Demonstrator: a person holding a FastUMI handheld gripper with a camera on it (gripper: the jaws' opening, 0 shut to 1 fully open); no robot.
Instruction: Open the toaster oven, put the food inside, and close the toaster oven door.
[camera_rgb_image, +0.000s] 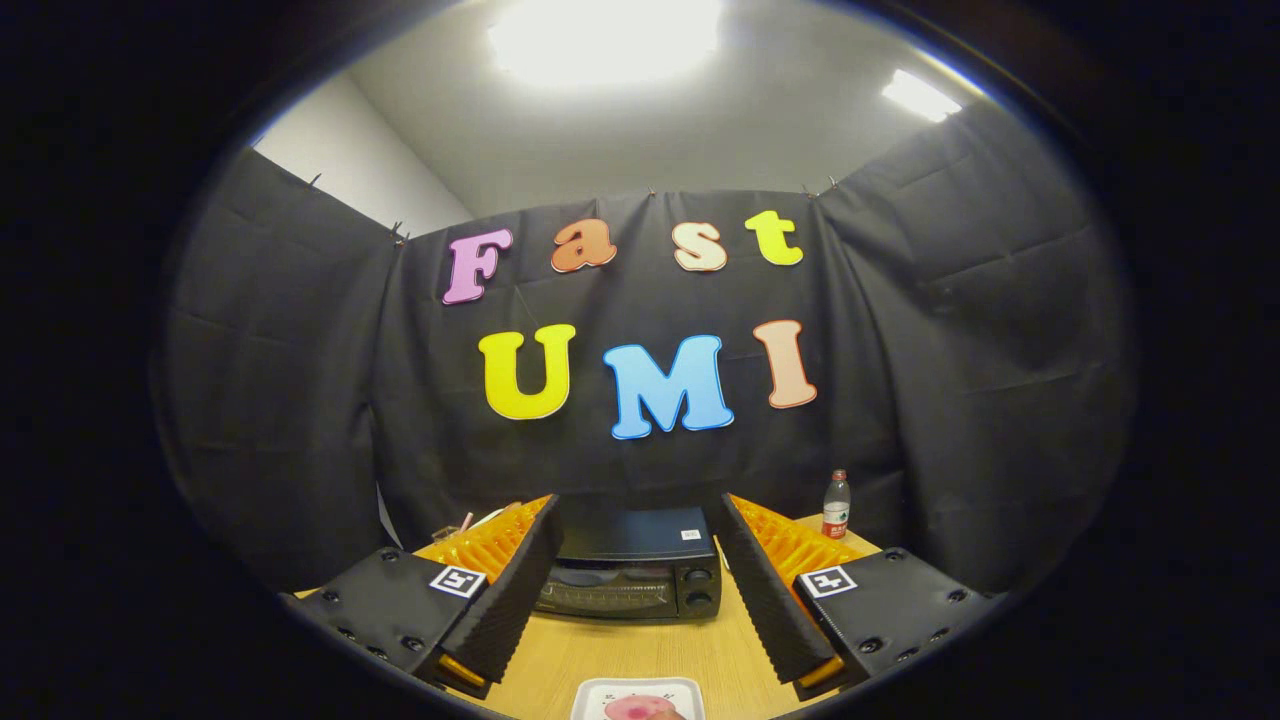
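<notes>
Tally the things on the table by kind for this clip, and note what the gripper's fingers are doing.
Toaster oven: 1, door shut
Tray of pink food: 1
Bottle: 1
Total: 3
Gripper: open, empty, the oven showing between its fingers.

Bench (640, 655): smooth pale wood. Toaster oven (632, 570): black matt casing, glossy glass door. Gripper (640, 600) spread wide, holding nothing: ribbed black pads, orange plastic behind. Bottle (836, 505), far bench corner: clear plastic.

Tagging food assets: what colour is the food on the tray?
Pink, on a white tray, in the gripper view. The food lies between the open gripper's fingers.
</notes>
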